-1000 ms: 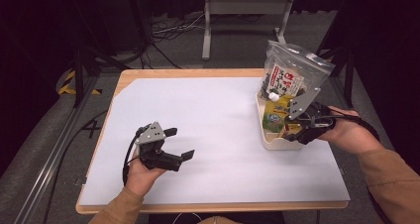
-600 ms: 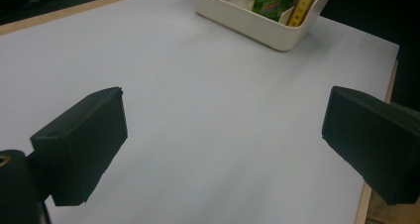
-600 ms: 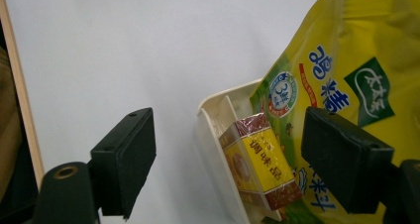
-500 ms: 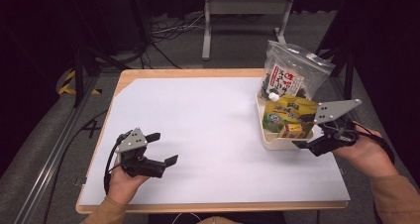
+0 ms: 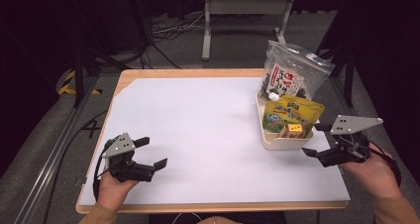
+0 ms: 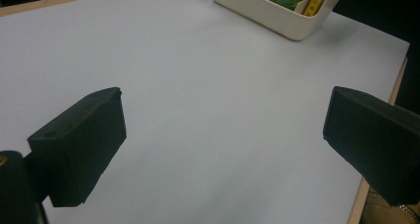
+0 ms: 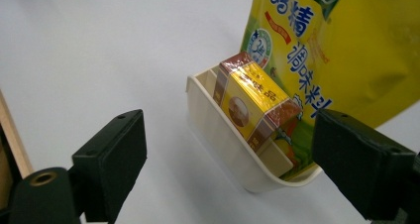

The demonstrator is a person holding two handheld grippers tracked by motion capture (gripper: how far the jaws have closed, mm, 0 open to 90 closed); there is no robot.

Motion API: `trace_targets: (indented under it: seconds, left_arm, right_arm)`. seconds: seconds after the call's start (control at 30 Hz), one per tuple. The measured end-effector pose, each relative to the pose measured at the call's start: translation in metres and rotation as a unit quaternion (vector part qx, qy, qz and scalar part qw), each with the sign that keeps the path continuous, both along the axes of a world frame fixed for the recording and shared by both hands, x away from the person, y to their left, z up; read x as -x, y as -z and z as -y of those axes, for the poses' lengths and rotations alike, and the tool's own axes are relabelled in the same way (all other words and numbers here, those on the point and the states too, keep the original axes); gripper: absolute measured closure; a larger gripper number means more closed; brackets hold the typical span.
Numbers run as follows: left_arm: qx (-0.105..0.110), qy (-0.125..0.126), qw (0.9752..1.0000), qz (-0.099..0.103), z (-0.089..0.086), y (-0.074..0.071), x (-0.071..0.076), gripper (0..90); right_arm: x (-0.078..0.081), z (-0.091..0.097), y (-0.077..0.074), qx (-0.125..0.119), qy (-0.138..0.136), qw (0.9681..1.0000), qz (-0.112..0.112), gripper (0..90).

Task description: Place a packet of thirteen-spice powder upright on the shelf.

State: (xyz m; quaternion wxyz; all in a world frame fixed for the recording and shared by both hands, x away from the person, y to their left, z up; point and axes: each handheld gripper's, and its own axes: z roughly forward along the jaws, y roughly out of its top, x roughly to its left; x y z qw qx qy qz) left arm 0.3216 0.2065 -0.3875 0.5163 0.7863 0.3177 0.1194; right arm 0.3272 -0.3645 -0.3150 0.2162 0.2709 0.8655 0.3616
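White bin (image 5: pixel 277 142) sits near table's right edge; both grippers (image 5: pixel 148 153) (image 5: pixel 316 140) gape wide, empty, apparently hovering.

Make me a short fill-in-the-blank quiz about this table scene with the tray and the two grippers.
1. The small yellow box sits inside the white ____.
2. The left gripper has its jaws ____, holding nothing.
3. The seaweed bag stands at the tray's ____ end.
4. The pouch behind the box is mostly ____.

Answers: tray; open; far; yellow
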Motion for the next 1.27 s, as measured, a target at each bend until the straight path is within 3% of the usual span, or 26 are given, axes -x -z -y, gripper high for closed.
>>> trace_targets:
  seconds: [0.23, 0.5, 0.63, 0.73, 0.83, 1.0, 1.27]
  left_arm:
    - [0.006, -0.013, 0.9999, 0.007, -0.011, 0.005, 0.002, 3.1]
    - [0.005, -0.021, 0.9997, 0.009, -0.017, 0.013, 0.001, 2.7]
    - [0.007, -0.019, 0.9997, 0.011, -0.018, 0.015, 0.001, 2.6]
    - [0.009, -0.016, 0.9998, 0.009, -0.016, 0.018, 0.001, 2.5]
    - [0.005, -0.014, 0.9998, 0.01, -0.016, 0.022, 0.0, 2.4]
    - [0.006, -0.018, 0.9998, 0.008, -0.017, 0.026, -0.002, 2.4]
    - [0.015, -0.024, 0.9996, 0.001, -0.021, 0.029, -0.003, 2.4]
  right_arm:
    - [0.002, 0.01, 0.025, -0.04, 0.029, 0.9988, -0.004, 9.3]
    - [0.0, 0.015, 0.057, -0.059, 0.047, 0.997, -0.016, 8.5]
    - [0.0, 0.015, 0.069, -0.07, 0.061, 0.9957, -0.002, 4.7]
    - [0.001, 0.018, 0.074, -0.071, 0.072, 0.9948, 0.004, 6.2]
    - [0.001, 0.021, 0.081, -0.08, 0.082, 0.9934, -0.001, 6.4]
    - [-0.003, 0.019, 0.097, -0.07, 0.085, 0.9937, -0.019, 6.6]
    - [-0.004, 0.019, 0.099, -0.072, 0.088, 0.9933, -0.022, 6.1]
